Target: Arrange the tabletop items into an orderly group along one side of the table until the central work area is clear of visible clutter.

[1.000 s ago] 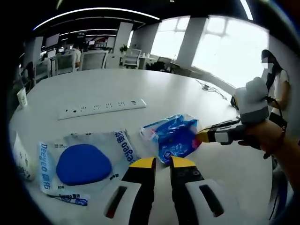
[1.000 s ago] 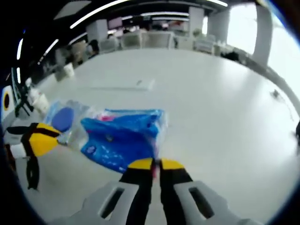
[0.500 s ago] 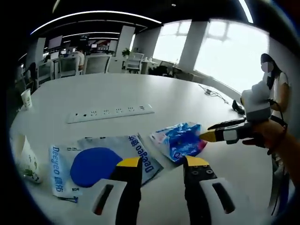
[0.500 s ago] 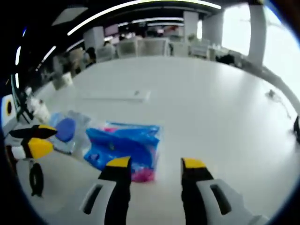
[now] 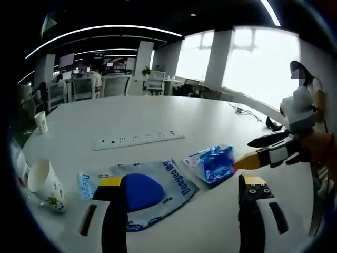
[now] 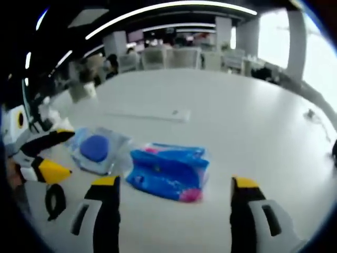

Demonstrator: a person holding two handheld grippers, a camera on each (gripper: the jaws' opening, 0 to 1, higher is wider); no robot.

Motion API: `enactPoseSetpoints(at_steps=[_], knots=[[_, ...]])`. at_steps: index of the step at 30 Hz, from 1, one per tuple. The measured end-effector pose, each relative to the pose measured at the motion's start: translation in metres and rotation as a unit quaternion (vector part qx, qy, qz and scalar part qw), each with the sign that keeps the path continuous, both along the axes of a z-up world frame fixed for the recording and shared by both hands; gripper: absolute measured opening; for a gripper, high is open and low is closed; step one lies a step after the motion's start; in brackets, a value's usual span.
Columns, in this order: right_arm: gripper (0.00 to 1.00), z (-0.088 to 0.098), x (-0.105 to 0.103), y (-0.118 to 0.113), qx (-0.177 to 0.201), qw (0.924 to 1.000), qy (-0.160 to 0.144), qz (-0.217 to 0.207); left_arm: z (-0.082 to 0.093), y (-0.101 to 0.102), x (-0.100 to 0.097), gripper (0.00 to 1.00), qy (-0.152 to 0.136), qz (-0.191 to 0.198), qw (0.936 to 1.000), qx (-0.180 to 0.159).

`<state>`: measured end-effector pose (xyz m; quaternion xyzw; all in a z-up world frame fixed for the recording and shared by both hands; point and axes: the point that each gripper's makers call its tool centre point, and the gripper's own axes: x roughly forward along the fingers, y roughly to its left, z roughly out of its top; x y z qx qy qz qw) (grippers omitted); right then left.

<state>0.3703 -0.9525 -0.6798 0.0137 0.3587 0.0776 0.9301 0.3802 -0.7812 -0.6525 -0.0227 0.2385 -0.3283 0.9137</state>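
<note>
on the big white table [image 5: 221, 116] in this open office, the clutter sits toward one end: a clear plastic packet [image 5: 139, 191] printed with blue lettering lies flat with a round blue pad [image 5: 138, 191] sealed inside it, and just beside it, apart by a narrow strip of bare tabletop, lies a blue tissue pack [image 5: 213, 163] with a touch of pink at one corner. beyond them a long white power strip [image 5: 139, 139] stretches across the surface, well apart from both packets. nearer the edge a paper cup [image 5: 46, 185] with a green print stands tilted, its mouth showing, though i cannot tell what, if anything, is in it; a second paper cup [image 5: 40, 121] stands upright farther back by the rim. the left gripper [image 5: 181, 184] hangs above the packet with its yellow-tipped jaws spread wide, grasping nothing. in the right gripper view the right gripper [image 6: 172, 185] is likewise spread wide and empty, its jaws standing either side of the tissue pack [image 6: 169, 171] without touching it, the packet [image 6: 100, 150] with the blue pad [image 6: 95, 147] lying off to one side. a person's hand [image 5: 316, 153] holds that right gripper where it comes into the left gripper view, its yellow tip near the tissue pack. office chairs and desks stand in the background, and another person stands by the bright windows.
</note>
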Motion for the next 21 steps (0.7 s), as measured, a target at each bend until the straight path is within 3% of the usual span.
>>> enactPoseSetpoints(at_steps=[6,12,21], knots=[[0.95,0.013,-0.008,0.018,0.002,0.9998,-0.006,0.018,0.015,0.012,-0.003,1.00,-0.010,-0.006,0.9999,-0.005],[0.97,0.024,-0.022,0.037,0.006,0.9994,-0.008,0.034,0.032,0.023,-0.001,1.00,-0.026,0.005,0.9993,-0.025],[0.96,0.031,-0.039,0.071,0.020,0.9980,-0.008,0.060,0.047,0.047,-0.004,1.00,-0.033,0.001,0.9993,-0.016]])
